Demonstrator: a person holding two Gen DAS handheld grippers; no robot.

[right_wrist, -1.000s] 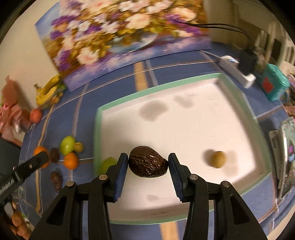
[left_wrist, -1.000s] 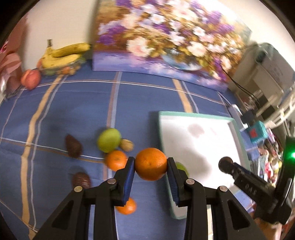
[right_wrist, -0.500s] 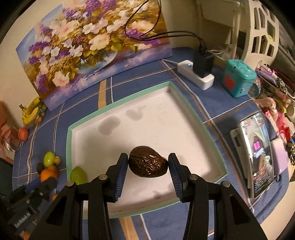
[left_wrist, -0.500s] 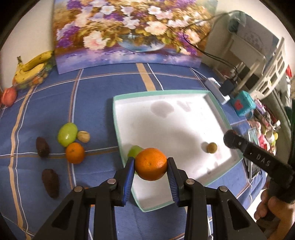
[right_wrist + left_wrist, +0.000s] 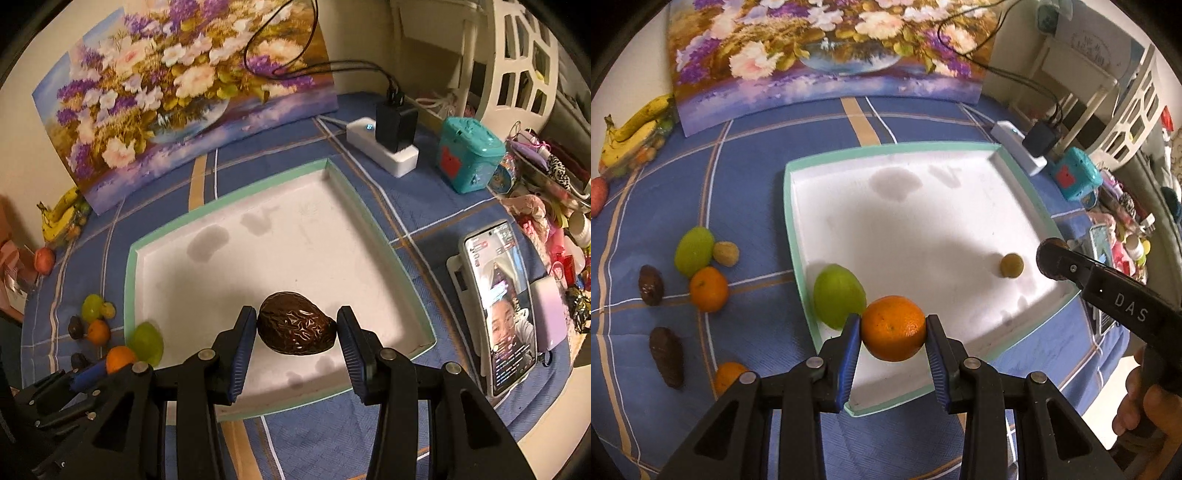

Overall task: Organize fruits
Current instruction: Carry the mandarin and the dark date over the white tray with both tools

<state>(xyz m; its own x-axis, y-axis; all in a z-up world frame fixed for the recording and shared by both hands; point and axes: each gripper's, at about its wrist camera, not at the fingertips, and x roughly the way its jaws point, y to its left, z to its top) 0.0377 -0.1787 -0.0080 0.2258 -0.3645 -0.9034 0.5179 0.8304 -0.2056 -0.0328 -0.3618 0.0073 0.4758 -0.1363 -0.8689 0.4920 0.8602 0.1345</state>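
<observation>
My left gripper (image 5: 893, 328) is clamped on an orange (image 5: 893, 328), held above the near left corner of the white tray (image 5: 798, 236). My right gripper (image 5: 296, 334) is clamped on a wrinkled brown avocado (image 5: 295, 328) over the tray's near edge. In the tray lie a lime (image 5: 837, 295) and a small brownish fruit (image 5: 1011, 264). More fruit (image 5: 708, 289) sits on the blue cloth (image 5: 750, 177) left of the tray.

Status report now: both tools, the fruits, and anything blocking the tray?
Left tool shut on orange. Right tool shut on brown fruit. Both over tray; green fruit beside orange.
</observation>
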